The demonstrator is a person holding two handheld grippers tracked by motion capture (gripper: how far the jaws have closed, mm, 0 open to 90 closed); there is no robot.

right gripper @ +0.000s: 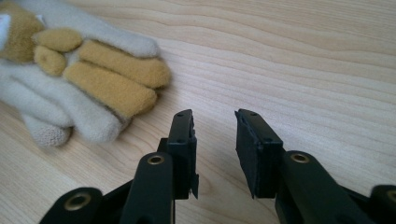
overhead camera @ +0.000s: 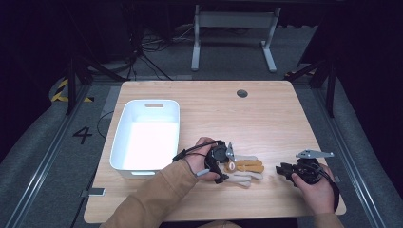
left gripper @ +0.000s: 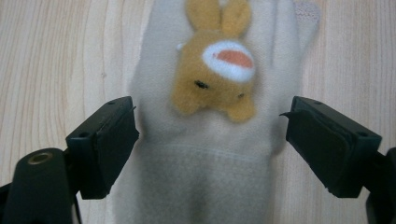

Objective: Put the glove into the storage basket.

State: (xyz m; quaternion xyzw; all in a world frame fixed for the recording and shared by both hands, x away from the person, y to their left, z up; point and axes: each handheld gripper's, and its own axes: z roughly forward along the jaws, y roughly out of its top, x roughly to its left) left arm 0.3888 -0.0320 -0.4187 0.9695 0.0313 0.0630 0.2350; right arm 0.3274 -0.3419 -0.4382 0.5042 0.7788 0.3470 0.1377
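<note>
From the high view, a person sits at a light wooden table [overhead camera: 266, 118] with a black two-jaw gripper in each hand. A cream knitted glove with a tan plush animal sewn on it [overhead camera: 243, 171] lies flat near the table's front edge, between the two hands. The left gripper [overhead camera: 222, 166] sits at the glove's cuff end. The right gripper [overhead camera: 283, 170] rests near the glove's fingertips but apart from them. A white rectangular plastic bin [overhead camera: 124, 128] stands empty at the left, near the left hand.

In the left gripper view, the glove [left gripper: 205, 140] lies directly between the wide-spread jaws, cuff nearest the camera. Neither pad seems to press the fabric, though the blurred cuff makes the left side hard to judge.

In the right gripper view, the jaws stand partly apart over bare wood with nothing between them. The glove's tan and cream fingers [right gripper: 93, 88] lie off to the upper left.

The step in hand looks like the approach to picking up the glove. The next move likely calls for the left jaws to close on the cuff and carry the glove to the bin.
</note>
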